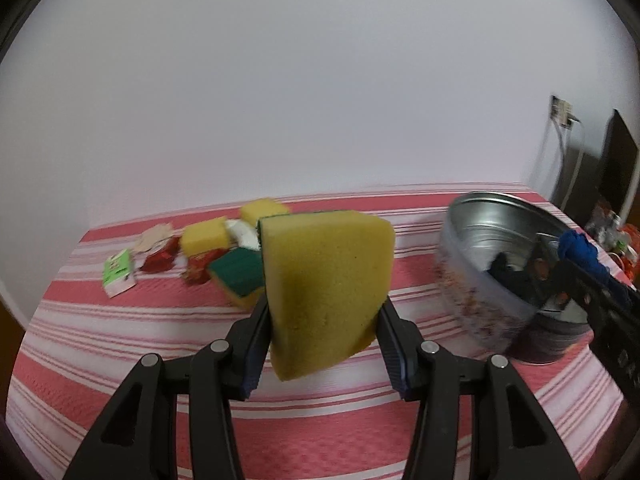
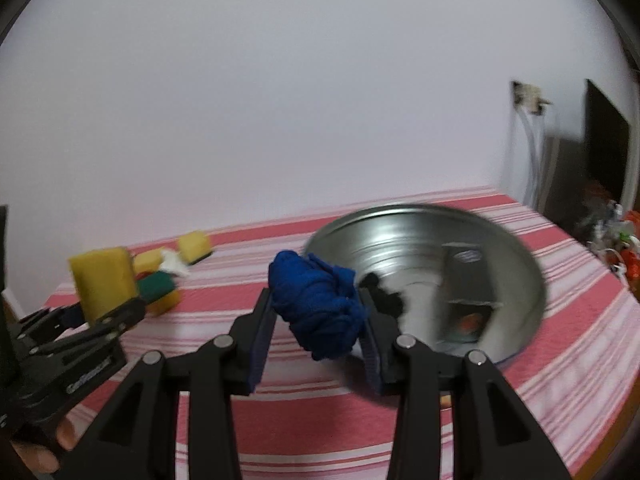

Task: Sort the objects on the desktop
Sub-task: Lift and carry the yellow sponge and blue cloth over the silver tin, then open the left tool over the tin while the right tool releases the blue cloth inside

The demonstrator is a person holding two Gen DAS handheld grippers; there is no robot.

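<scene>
My left gripper is shut on a yellow sponge with a green scouring side and holds it above the striped cloth. It also shows at the left of the right wrist view. My right gripper is shut on a crumpled blue cloth, held just left of the metal tin's open mouth. In the left wrist view the tin stands at the right, with the blue cloth over its rim. Dark items lie inside the tin.
A pile sits at the far left of the table: more yellow sponges, a green-topped sponge, red wrappers, a white-green packet and a white cloth. A wall stands close behind. Clutter lies beyond the table's right edge.
</scene>
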